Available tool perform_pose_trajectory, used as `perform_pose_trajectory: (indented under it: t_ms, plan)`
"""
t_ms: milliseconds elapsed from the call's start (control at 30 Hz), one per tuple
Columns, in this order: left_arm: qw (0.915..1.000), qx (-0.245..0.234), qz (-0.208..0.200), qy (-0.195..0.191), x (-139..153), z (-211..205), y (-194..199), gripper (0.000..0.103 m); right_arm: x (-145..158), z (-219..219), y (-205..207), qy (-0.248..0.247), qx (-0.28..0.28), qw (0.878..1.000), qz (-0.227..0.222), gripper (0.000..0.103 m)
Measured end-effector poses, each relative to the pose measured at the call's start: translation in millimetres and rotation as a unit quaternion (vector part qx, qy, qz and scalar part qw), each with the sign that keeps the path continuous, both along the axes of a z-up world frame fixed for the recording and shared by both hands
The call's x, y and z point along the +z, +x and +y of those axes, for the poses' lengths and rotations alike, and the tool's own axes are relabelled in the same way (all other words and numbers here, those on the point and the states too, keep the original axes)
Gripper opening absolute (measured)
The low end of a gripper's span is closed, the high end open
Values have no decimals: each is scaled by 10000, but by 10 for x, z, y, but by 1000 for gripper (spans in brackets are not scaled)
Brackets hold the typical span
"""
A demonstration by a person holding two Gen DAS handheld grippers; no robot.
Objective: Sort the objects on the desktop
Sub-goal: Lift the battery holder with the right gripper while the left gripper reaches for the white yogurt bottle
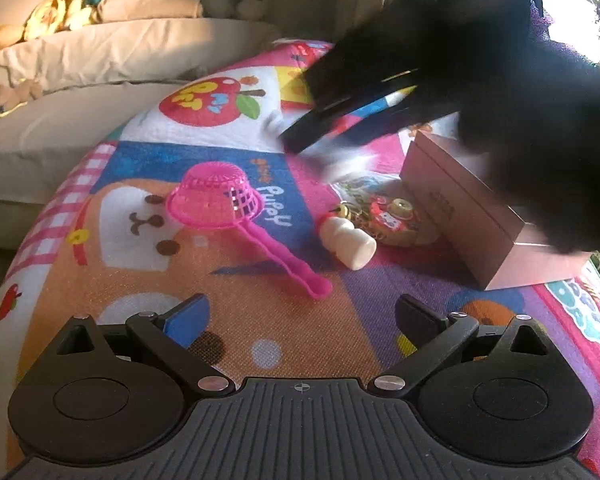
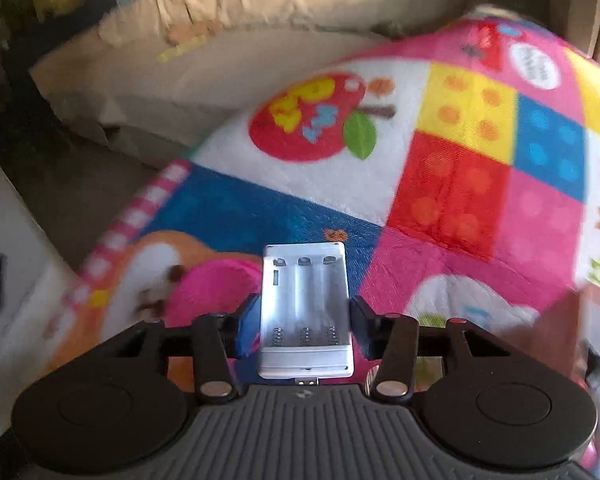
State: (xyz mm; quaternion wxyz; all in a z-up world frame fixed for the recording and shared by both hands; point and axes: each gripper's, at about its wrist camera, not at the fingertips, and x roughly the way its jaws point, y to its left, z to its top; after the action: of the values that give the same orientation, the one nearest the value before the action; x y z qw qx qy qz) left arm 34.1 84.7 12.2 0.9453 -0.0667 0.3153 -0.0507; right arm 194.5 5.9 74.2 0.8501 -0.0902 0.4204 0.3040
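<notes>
My right gripper (image 2: pixel 304 314) is shut on a white battery holder (image 2: pixel 305 280) with three empty slots, held above the colourful play mat (image 2: pixel 452 184). The left wrist view shows that gripper (image 1: pixel 320 140) as a dark blur over the mat's far side, with a white smear under its tips. My left gripper (image 1: pixel 302 316) stands open and empty, low over the mat (image 1: pixel 260 320). Ahead of it lie a pink toy strainer (image 1: pixel 216 196), upside down, a small white bottle (image 1: pixel 348 242) on its side and a heap of colourful trinkets (image 1: pixel 392 212).
A pink cardboard box (image 1: pixel 460 208) stands at the right, beside the trinkets. A beige sofa (image 1: pixel 80 80) with plush toys (image 1: pixel 80 0) runs along the mat's far left edge. A white box (image 2: pixel 8 260) sits beyond the mat's left edge.
</notes>
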Motion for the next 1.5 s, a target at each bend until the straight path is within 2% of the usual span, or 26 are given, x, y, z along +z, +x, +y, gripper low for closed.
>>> perform_pose_trajectory:
  t_ms: [133,233,367,533,633,700,833,867,967,1033,1133,1233,1300,1433,1500]
  plan:
    - [10000,12,27,-14,-3,1,3,102,439,-710,-658,544,152,9973,-474,47]
    - [10000,38,86,-2,-5,1,19,102,561,-1303,-1187,617,22,9956,-708,48]
    - [9997,41,117,224,1,-59,29,102,345,-1839,-1725,376,-249,9963,-727,48]
    - [9981,124,140,595,24,-137,33,102,-93,-2141,-1869,200,-1053,9915,-738,48]
    - [9979,185,181,588,58,-137,36,102,-219,-2319,-1908,620,-1616,9813,-846,57]
    - [9985,161,243,464,87,-140,52,102,-274,-2420,-1965,888,-1982,9704,-1052,68]
    - [9994,141,147,284,195,-208,126,102,-361,-2539,-2058,1274,-2268,9575,-1242,75]
    - [9995,142,98,267,219,-228,143,100,-385,-2541,-2060,1343,-2279,9557,-1292,77]
    - [9996,9,21,284,274,-317,207,78,-444,-2545,-2151,1249,-2464,9453,-1736,86]
    - [9995,-48,11,326,285,-378,252,80,-487,-2540,-2211,1154,-2575,9391,-1963,89]
    - [9991,-40,47,431,262,-452,340,80,-480,-2591,-2246,1347,-2544,9353,-2058,92]
    - [9989,46,254,393,196,-493,501,74,-491,-2609,-2217,1402,-2545,9353,-2021,97]
    - [9984,77,376,424,159,-528,601,60,-497,-2607,-2194,1381,-2559,9361,-1978,100]
    - [9968,63,506,623,99,-596,712,52,-508,-2593,-2187,1371,-2544,9377,-1927,101]
    - [9959,7,492,754,79,-618,688,41,-510,-2603,-2192,1399,-2550,9372,-1926,102]
